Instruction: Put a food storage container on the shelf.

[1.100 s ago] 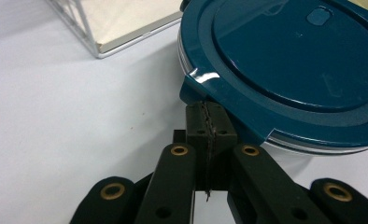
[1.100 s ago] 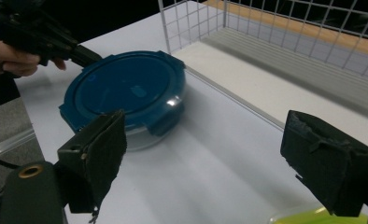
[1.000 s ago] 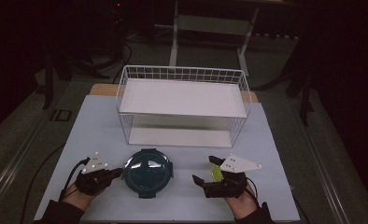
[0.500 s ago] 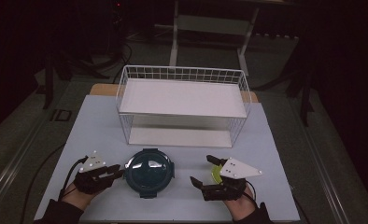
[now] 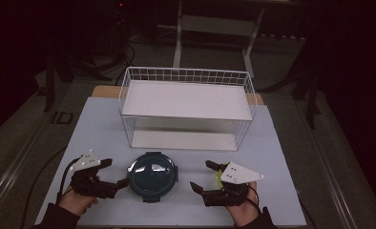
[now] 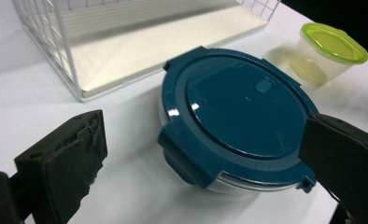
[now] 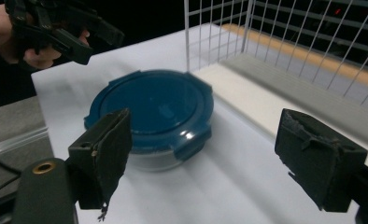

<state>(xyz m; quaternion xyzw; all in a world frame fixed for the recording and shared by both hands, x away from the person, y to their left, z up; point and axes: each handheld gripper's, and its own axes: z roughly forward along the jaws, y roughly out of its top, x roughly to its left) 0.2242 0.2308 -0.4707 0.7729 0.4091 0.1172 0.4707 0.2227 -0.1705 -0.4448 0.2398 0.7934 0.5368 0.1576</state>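
Observation:
A round container with a dark teal clip lid (image 5: pixel 152 175) stands on the white table, in front of the wire rack. My left gripper (image 5: pixel 113 172) is just left of it, open, with its jaws pointing at the container's side. In the left gripper view the container (image 6: pixel 238 116) sits just beyond the spread jaws of the gripper (image 6: pixel 201 135), not touched by them. My right gripper (image 5: pixel 203 175) is open to the container's right. In the right gripper view the container (image 7: pixel 149 107) lies ahead, left of centre, with the gripper (image 7: pixel 205 140) holding nothing.
A white wire rack (image 5: pixel 186 78) with two shelves stands behind the container. A small clear tub with a green lid (image 6: pixel 329 51) sits on the table to the right, partly under my right gripper (image 5: pixel 219 177). The table's near edge is close behind both hands.
My right gripper has dropped slightly toward the near edge and turned its jaws toward the teal container. The left gripper has barely shifted. The container has not moved.

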